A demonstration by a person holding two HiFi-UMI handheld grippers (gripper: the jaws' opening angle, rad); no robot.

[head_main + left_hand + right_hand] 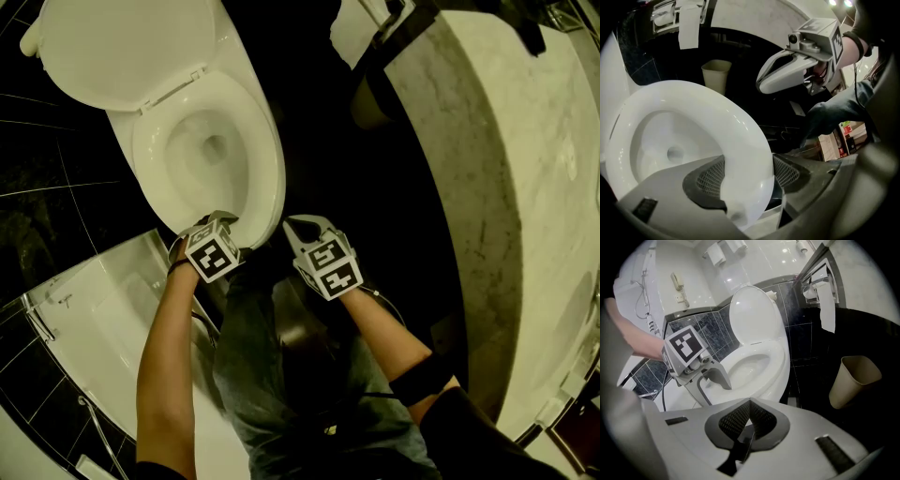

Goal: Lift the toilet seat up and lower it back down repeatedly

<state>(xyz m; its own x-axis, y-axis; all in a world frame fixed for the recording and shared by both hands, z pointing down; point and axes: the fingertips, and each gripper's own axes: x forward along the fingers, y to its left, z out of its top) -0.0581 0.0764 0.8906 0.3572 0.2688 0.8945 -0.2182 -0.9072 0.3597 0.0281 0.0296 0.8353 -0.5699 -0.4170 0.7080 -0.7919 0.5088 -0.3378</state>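
Observation:
A white toilet stands with its lid (pixel 122 47) up and its seat (pixel 258 159) lying low over the bowl. My left gripper (pixel 225 221) is at the seat's front edge. In the left gripper view its two pads clamp the seat rim (pixel 740 150), one inside and one outside, and a thin dark gap shows under the rim at the front. My right gripper (pixel 302 231) hovers just right of the bowl's front. Its jaws (pixel 749 422) are shut with nothing between them, and it points at the seat (pixel 776 364) and the left gripper (pixel 717 378).
A beige waste bin (pixel 855 378) stands on the dark floor right of the toilet, under a toilet paper holder (pixel 825 291). A marble counter (pixel 525 187) runs along the right. A white tub rim (pixel 103 300) lies at the left. The person's legs (pixel 300 375) are below the grippers.

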